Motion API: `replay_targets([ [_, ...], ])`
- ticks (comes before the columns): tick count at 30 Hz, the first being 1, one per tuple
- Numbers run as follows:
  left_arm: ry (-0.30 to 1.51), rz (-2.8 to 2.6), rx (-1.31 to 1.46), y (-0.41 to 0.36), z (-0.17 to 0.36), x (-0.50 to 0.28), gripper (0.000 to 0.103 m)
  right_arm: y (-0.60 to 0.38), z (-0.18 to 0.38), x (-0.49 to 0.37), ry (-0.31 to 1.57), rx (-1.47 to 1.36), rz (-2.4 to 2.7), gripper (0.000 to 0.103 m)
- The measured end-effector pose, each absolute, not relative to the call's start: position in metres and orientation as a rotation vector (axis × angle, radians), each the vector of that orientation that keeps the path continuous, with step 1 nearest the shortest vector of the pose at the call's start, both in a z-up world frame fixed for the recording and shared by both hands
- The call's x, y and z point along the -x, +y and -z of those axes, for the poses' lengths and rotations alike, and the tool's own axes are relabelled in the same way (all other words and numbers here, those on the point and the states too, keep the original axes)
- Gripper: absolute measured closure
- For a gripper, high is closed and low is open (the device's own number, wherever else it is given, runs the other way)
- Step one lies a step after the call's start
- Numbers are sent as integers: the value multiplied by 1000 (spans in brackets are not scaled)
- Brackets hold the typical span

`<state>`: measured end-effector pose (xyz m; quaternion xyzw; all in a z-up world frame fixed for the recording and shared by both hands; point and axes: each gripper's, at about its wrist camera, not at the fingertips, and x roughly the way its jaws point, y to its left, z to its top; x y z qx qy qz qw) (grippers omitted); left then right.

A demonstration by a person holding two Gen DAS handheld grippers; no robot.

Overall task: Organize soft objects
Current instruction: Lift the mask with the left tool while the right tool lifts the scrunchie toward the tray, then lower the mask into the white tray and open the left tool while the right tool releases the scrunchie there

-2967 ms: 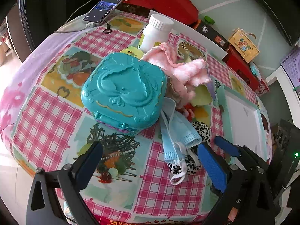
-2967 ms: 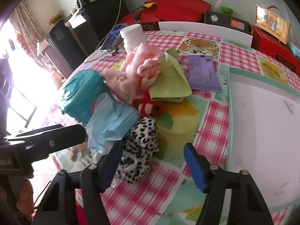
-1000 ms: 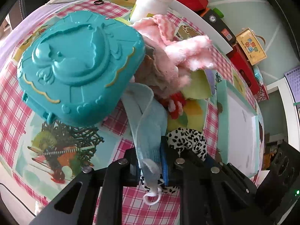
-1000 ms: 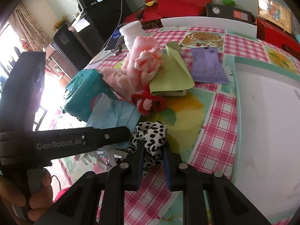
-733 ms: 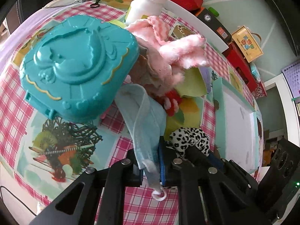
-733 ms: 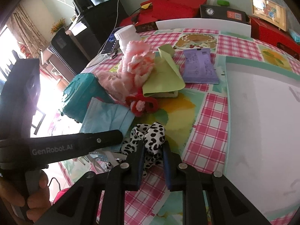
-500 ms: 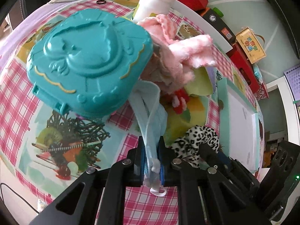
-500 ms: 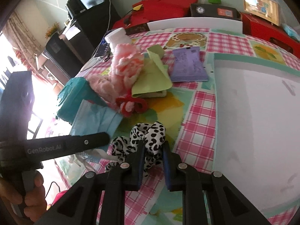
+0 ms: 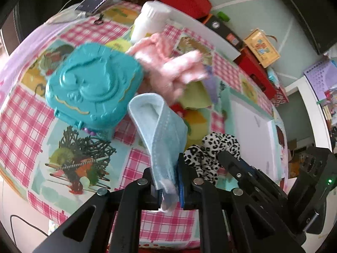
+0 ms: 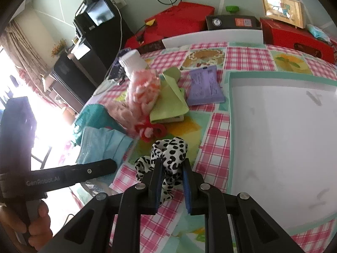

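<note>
- At the near edge of the worktop (image 9: 27, 126), my left jaws pinch the blue face mask (image 9: 162, 139).
- Just right, my right jaws clamp the leopard-print scrunchie (image 10: 170, 158).

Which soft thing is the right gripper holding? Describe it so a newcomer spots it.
On the pink checked tablecloth, just left of the big white tray, the right gripper pinches a black-and-white leopard-print fabric scrunchie. It is the only spotted item; its neighbours are plain blue, red or green.
</note>
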<state>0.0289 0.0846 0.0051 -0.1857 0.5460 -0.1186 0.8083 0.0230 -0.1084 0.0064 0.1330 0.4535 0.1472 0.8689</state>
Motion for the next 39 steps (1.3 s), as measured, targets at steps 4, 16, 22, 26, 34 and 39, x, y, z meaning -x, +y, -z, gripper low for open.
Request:
replay_targets([
  [4, 1118, 294, 385, 82, -29, -25, 91, -109, -21, -19, 909, -282, -312, 84],
  [16, 927, 373, 292, 40, -97, -49, 91, -155, -104, -20, 692, -274, -141, 84],
  [22, 894, 429, 255, -4, -109, -74, 91, -195, -134, -30, 625, -283, 25, 84],
  [26, 894, 459, 228, -33, -107, -91, 91, -224, -137, -36, 616, -313, 125, 84],
  [34, 954, 501, 196, -88, -76, -121, 91, -280, -116, -55, 662, -378, 297, 84],
  [39, 1014, 516, 185, -118, -50, -135, 91, -309, -88, -67, 737, -407, 413, 84],
])
